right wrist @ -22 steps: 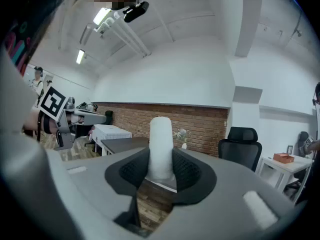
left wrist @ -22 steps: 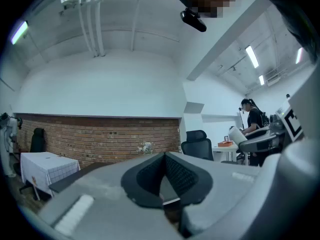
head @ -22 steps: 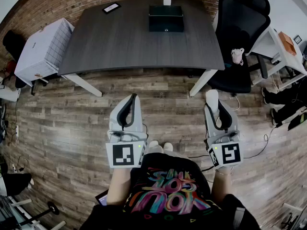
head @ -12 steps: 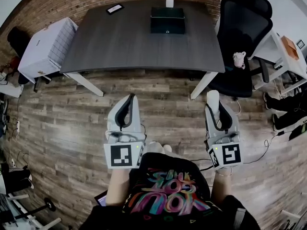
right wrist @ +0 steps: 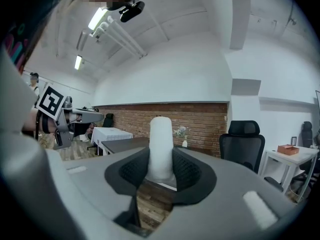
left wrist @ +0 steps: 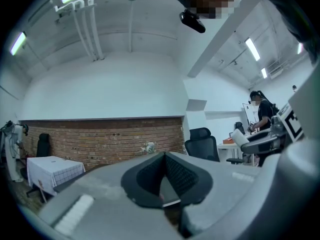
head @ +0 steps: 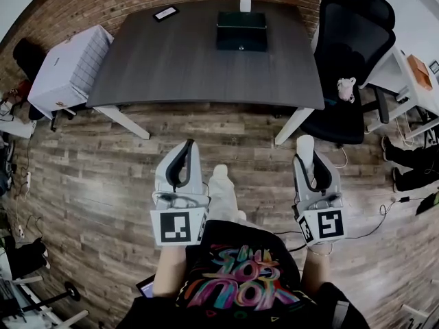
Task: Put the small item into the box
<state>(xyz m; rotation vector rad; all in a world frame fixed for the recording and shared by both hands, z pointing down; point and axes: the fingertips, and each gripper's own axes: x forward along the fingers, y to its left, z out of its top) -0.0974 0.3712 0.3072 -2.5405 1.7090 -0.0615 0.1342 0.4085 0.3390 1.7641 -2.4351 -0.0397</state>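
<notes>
In the head view a dark box (head: 241,31) stands at the far middle of a dark grey table (head: 178,67), well ahead of both grippers. My right gripper (head: 306,148) is held level over the wooden floor, shut on a small white cylinder (head: 305,144) that sticks out past its tips. In the right gripper view that white cylinder (right wrist: 161,149) stands upright between the black pads (right wrist: 186,170) of the right gripper (right wrist: 161,173). My left gripper (head: 188,146) is level beside it, shut and empty; in the left gripper view its jaws (left wrist: 164,158) meet with nothing between them.
A white vase (head: 245,3) stands behind the box and a phone (head: 165,12) lies at the table's far left. A white covered stand (head: 68,67) is left of the table, a black office chair (head: 350,67) and a white desk (head: 411,67) right. Another person (left wrist: 261,111) stands far off.
A white shoe has stepped forward between the two grippers, and the table has drifted slightly in the head view. Both grippers keep their pose, the right one still holding the white cylinder.
</notes>
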